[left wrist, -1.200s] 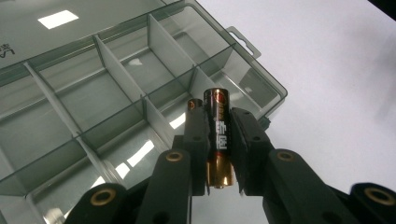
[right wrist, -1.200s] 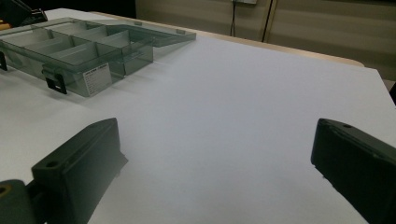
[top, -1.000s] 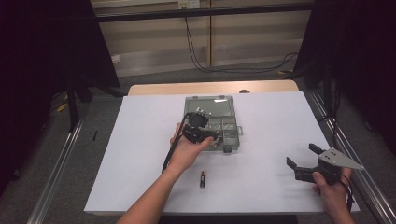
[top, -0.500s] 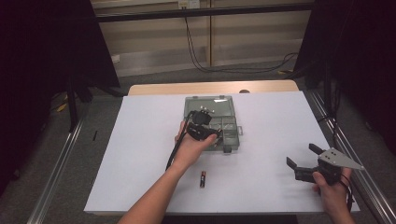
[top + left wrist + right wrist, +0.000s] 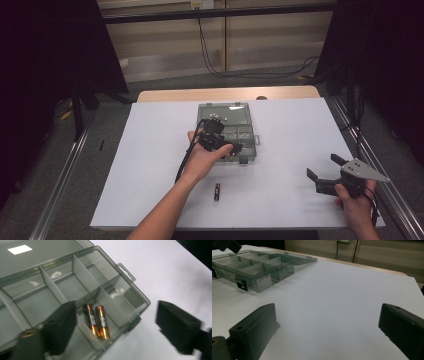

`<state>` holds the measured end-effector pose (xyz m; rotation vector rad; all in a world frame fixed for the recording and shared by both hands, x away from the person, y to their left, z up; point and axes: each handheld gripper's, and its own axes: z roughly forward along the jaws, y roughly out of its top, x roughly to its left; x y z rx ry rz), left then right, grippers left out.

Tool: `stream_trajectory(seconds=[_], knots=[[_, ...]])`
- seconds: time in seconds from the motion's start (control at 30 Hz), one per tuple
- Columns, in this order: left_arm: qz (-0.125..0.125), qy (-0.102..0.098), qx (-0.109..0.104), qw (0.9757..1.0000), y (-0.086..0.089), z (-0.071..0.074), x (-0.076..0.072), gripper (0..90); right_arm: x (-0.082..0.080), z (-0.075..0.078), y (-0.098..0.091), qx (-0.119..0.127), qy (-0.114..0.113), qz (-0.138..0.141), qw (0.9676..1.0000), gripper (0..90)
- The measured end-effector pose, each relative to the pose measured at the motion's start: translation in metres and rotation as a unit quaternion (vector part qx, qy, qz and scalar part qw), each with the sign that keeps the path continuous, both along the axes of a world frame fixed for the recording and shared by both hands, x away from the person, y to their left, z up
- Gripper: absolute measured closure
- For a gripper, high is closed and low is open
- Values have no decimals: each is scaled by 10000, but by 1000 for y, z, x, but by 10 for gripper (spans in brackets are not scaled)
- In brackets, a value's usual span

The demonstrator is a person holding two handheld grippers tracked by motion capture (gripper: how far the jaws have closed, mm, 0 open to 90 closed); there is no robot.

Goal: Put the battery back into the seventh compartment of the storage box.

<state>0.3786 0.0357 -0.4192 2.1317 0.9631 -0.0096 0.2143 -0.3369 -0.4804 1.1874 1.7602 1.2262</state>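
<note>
Left gripper view gives us what the high view can't: two batteries (image 5: 97, 321) lying side by side in a compartment of the clear box (image 5: 130, 293), left tongs (image 5: 117, 327) just opened, nothing between them. A spare battery (image 5: 217, 191) lies on the bench (image 5: 150, 150). Right tongs (image 5: 326, 170) rest open, well apart.

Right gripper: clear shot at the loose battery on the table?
Probably yes. The right gripper stands open over bare white table, and the loose battery lies in the open with nothing between them; the left gripper is up at the compartment box.
</note>
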Motion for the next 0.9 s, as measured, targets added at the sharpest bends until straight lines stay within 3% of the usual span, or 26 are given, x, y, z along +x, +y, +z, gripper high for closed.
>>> stream_trajectory(seconds=[0.1,0.27,0.33,0.57,0.9], knots=[[24,55,-76,10000,6,3,-5,48,0,0,0,3,2,0,10000,10],[45,-93,-15,9999,13,9,-14,11,0,0,0,-4,-3,-5,10000,10],[-56,-96,-47,9999,15,12,-18,6,0,0,0,3,9,-7,10000,9],[-28,-313,-90,9995,21,19,-36,13,-1,0,1,17,0,15,10000,8],[-18,-307,113,9995,32,19,-50,35,0,0,1,-1,8,27,10000,8]])
